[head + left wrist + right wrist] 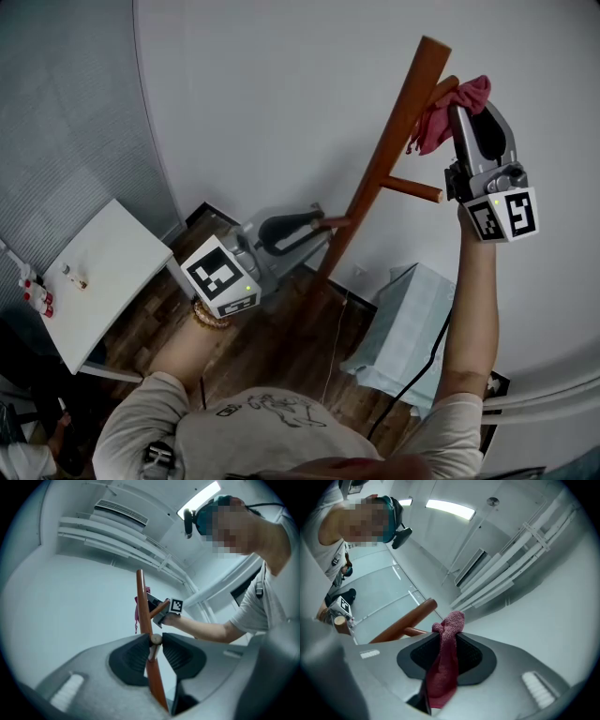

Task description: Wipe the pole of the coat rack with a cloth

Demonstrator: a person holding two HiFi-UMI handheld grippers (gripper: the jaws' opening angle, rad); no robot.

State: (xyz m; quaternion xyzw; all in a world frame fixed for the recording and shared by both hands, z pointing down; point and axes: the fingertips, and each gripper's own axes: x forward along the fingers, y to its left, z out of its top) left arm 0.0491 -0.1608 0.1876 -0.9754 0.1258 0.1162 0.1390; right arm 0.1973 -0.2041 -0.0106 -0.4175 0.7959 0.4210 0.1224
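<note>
Well, the biggest thing here is the brown wooden coat rack pole. In the head view it runs slanting up in front of a plain white wall, and short pegs stick out of its sides. Its foot is hidden behind the person's left arm.

Off to the left stands a white bench on a dark wood floor. A few tiny things sit near the bench's edge, too small to name.

The left claw is low on the rack. It is half closed, and its two dark pads squeeze a peg from both sides. The round end of that peg pokes out between the pads, and the pole stands right behind it.

The right claw is held up high, near the top of the pole. It is clenched on a dark pink cloth. The cloth is pinched tight in the middle. A bunched bit sticks out past the tips, and the rest hangs back down inside the claw. The cloth is right next to the pole, by the top peg. I cannot tell if it touches the wood.
</note>
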